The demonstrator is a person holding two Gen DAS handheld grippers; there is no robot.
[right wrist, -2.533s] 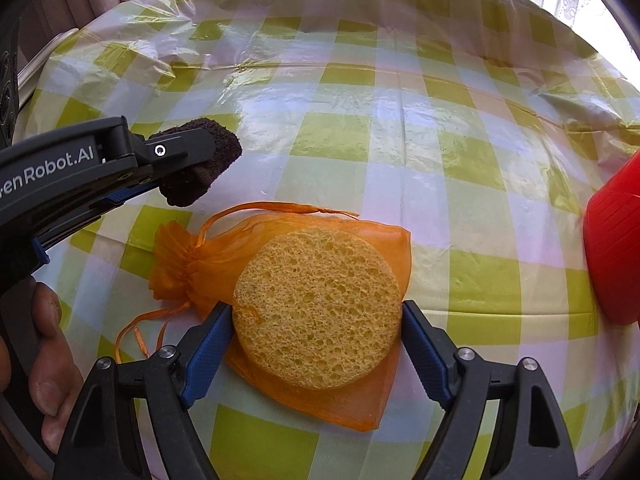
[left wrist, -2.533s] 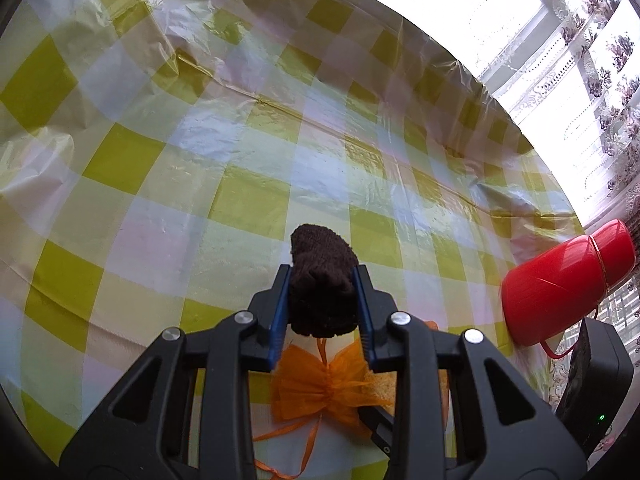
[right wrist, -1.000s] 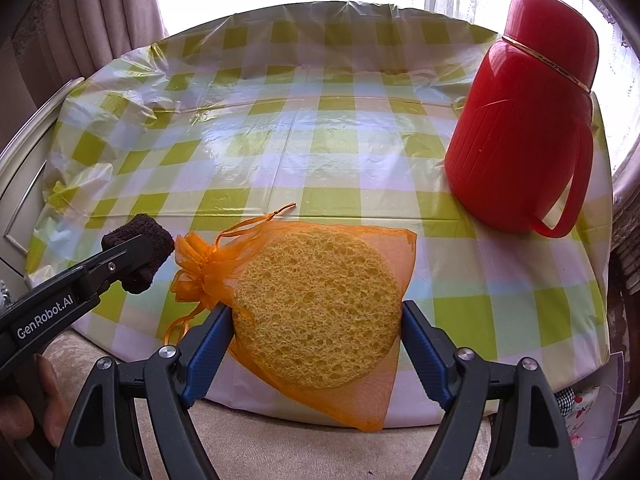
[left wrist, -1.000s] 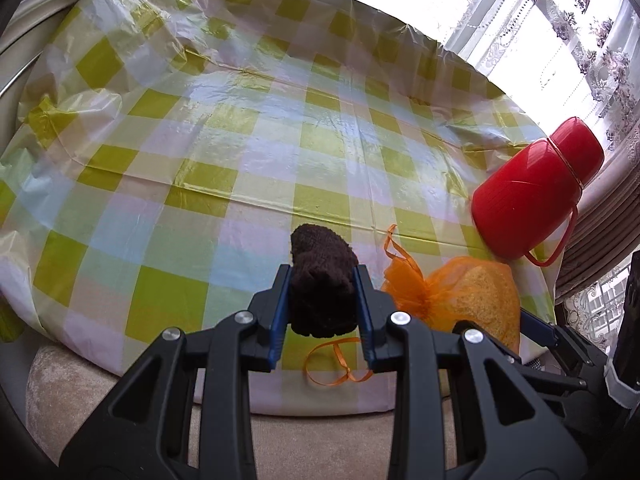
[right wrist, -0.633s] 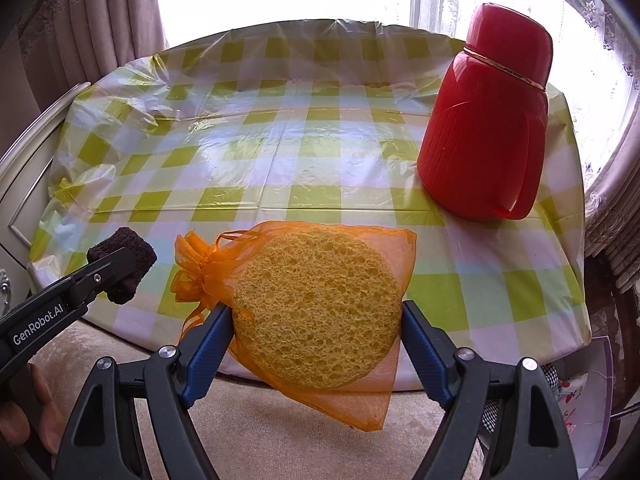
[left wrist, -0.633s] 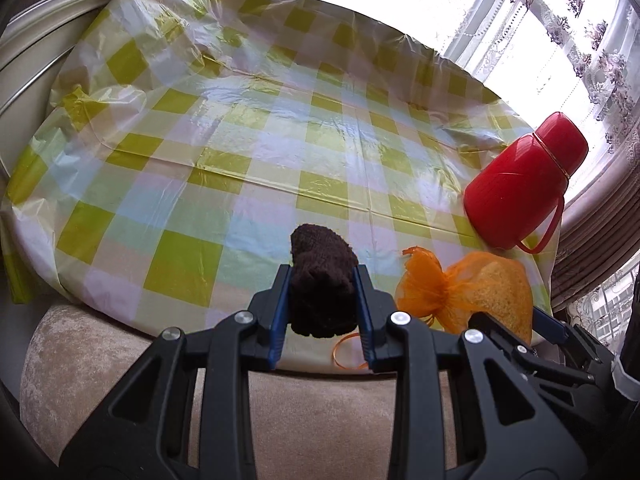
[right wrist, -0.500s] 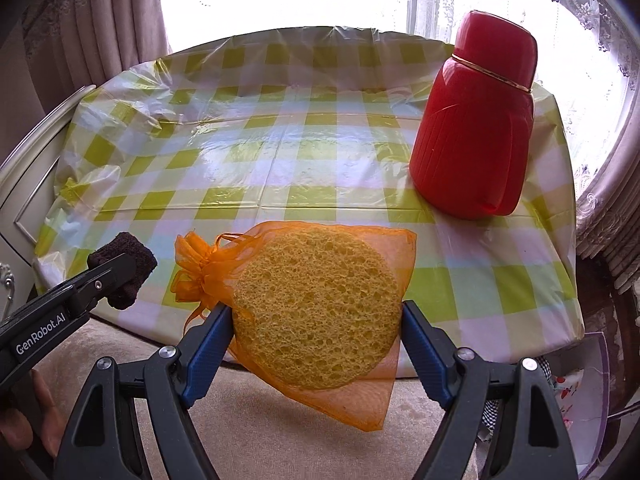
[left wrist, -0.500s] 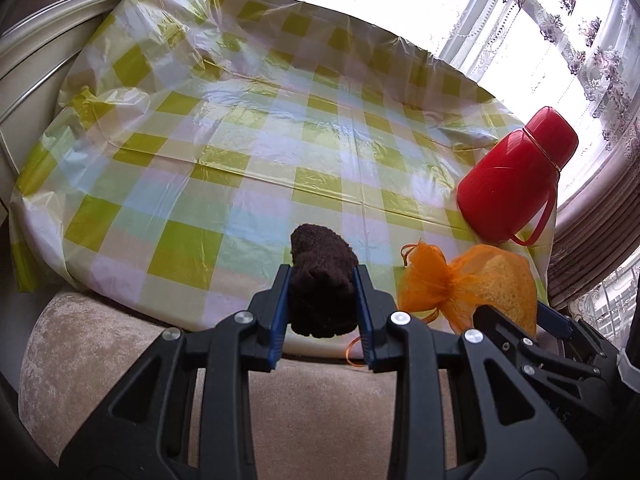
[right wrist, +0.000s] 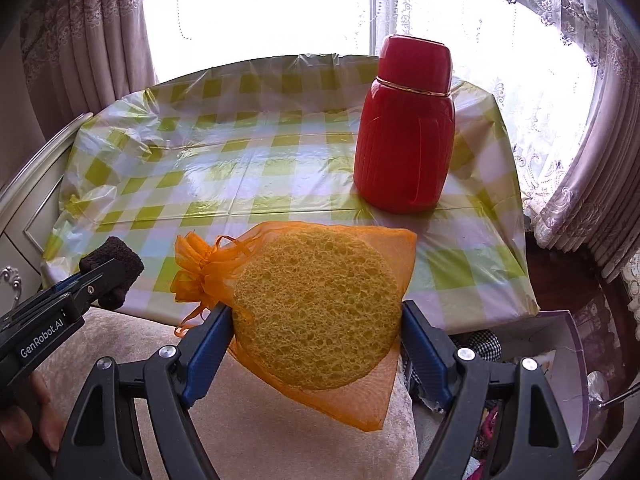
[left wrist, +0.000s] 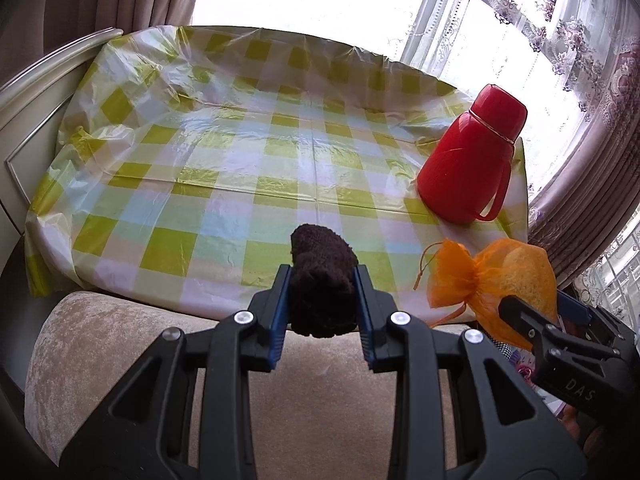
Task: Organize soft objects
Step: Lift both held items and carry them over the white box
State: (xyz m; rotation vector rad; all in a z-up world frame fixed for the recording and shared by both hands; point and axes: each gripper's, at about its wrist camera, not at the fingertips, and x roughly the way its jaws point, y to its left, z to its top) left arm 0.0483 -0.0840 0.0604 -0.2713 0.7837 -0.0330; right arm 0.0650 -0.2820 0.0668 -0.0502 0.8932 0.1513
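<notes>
Both grippers are hanging off the table's near edge, above a beige cushion (left wrist: 120,360). The left gripper (left wrist: 322,296) is pinching a dark brown plush piece (left wrist: 322,280) tight between its jaws. The right gripper (right wrist: 316,340) is clamping a round yellow sponge (right wrist: 316,308) inside an orange mesh bag (right wrist: 200,272), its tied neck pointing toward the left gripper. A clear box (right wrist: 560,344) is sitting low to the right, nearer the right gripper, probably the drop spot.

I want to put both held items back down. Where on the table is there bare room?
The tablecloth is bare from its left edge across to the red flask, including the near strip. Only the right side, around the flask, is crowded.
</notes>
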